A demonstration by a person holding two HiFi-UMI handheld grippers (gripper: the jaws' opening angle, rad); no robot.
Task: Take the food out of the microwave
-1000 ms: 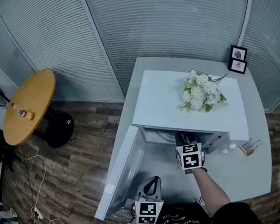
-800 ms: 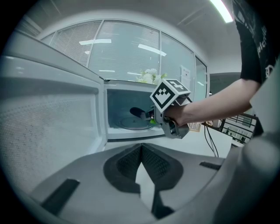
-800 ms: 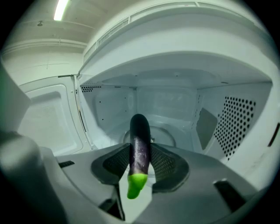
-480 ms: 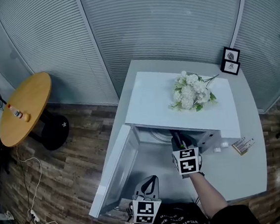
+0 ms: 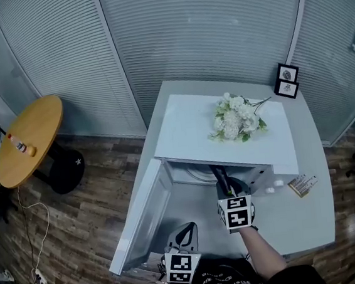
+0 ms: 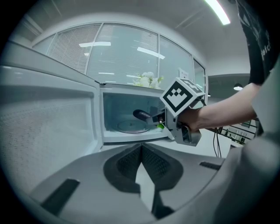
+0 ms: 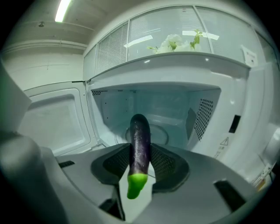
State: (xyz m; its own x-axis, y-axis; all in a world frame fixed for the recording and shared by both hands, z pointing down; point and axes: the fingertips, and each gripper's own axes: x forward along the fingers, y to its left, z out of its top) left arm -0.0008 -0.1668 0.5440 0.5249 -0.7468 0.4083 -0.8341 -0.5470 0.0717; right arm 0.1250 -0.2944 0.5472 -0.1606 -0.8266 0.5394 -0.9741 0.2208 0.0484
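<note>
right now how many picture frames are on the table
2. One picture frame stands at the table's far right corner; the second frame is just in front of it.

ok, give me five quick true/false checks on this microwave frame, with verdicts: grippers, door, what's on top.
1. The right gripper has its fingers closed on an eggplant. True.
2. The microwave door is shut. False: it is swung wide open to the left.
3. A white flower bouquet lies on top of the microwave. True.
4. The left gripper carries a plate. False: its fingers are together with nothing between them.
5. The eggplant's green stem end points into the cavity. False: the purple end points in, and the green end faces back toward the gripper.
</note>
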